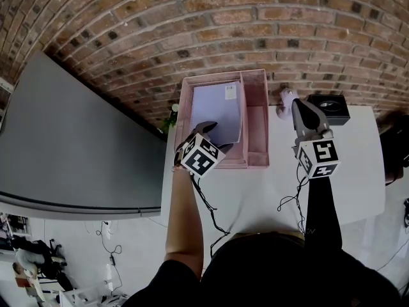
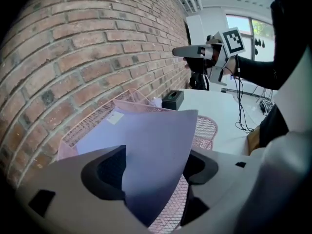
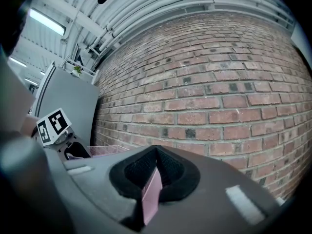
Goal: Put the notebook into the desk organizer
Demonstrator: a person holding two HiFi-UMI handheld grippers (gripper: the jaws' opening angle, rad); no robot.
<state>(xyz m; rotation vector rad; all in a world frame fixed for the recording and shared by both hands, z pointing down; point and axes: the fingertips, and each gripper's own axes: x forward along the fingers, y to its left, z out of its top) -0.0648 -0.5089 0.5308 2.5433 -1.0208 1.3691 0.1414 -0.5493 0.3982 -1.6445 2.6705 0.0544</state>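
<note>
Left gripper [image 2: 155, 172] wide around notebook [image 1: 218, 107] corner, inside desk organizer [image 1: 266, 126] rim; right gripper [image 3: 155, 169] closed, well apart

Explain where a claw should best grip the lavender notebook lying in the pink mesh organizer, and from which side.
Probably grip the notebook by its near corner, coming from the person's side. That corner lies free near the front of the desk organizer, whose mesh walls, with the brick wall behind, close off the other sides. The left claw straddles it, jaws apart.
</note>
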